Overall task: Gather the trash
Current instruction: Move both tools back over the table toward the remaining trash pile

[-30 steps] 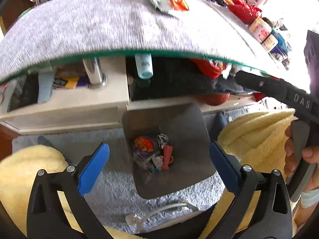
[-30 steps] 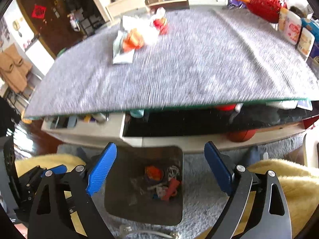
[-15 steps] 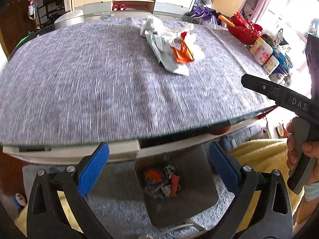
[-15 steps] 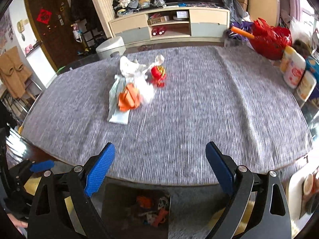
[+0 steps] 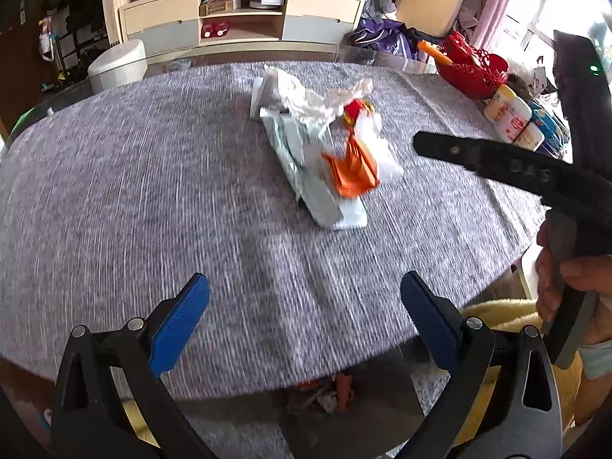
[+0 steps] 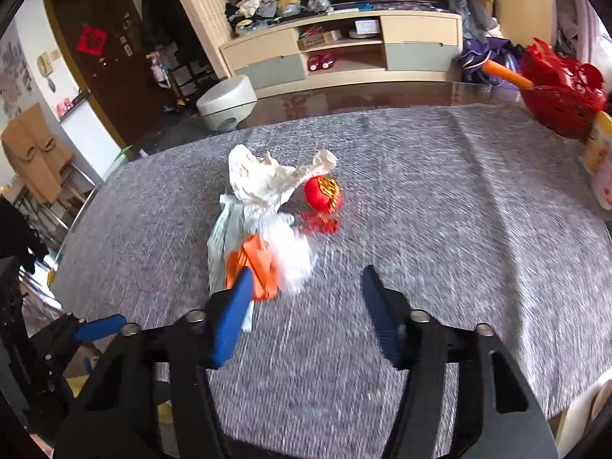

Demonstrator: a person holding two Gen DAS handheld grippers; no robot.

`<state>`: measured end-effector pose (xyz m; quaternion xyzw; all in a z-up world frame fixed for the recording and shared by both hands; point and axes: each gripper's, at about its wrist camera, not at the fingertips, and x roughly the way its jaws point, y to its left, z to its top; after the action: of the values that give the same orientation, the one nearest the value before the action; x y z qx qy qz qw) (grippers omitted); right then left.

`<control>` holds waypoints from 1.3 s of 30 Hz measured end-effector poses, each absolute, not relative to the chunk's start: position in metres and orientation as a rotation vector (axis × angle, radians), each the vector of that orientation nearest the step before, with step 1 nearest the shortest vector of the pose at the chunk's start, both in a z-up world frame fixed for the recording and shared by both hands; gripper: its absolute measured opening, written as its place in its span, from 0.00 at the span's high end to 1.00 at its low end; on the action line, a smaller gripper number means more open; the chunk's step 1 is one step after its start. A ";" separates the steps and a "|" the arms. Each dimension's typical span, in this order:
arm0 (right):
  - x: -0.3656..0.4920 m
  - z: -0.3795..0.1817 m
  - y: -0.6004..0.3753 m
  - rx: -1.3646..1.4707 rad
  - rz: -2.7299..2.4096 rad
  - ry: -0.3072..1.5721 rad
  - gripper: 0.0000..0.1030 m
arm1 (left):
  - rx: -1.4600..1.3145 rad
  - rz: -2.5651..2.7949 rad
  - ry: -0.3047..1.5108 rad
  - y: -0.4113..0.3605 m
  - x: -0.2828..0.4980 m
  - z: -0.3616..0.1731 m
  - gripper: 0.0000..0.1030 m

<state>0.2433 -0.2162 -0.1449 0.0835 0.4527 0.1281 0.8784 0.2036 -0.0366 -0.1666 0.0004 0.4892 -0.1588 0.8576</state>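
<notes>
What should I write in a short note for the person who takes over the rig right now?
Left tool: open, empty, above the near edge of the table.
Right tool: empty, its jaws are closing on nothing; it hangs just short of the trash pile.
Things: the pile lies mid-table: crumpled white paper, orange wrapper, pale flat packet, small red ornament beside it. The bin stands on the floor under the near table edge.
Done: some trash is already in the bin.
Left: grasp each piece of the pile and drop it into the bin.
</notes>
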 end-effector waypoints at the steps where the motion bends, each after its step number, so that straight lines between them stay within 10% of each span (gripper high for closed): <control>1: 0.248 -0.147 -0.216 0.181 0.274 0.951 0.55 | 0.001 -0.335 1.026 -0.038 0.208 -0.167 0.08; 11: 0.278 -0.151 -0.196 0.190 0.325 0.959 0.57 | -0.011 -0.359 1.035 -0.047 0.232 -0.173 0.09; 23: 0.285 -0.156 -0.211 0.188 0.312 0.966 0.93 | -0.011 -0.395 1.025 -0.066 0.259 -0.173 0.10; 39: 0.287 -0.153 -0.246 0.177 0.220 0.941 0.93 | -0.006 -0.487 1.047 -0.109 0.290 -0.191 0.57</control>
<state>0.2868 -0.2458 -0.1529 0.0851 0.4517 0.1054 0.8818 0.2898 -0.1089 -0.1914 -0.0027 0.4948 -0.2302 0.8379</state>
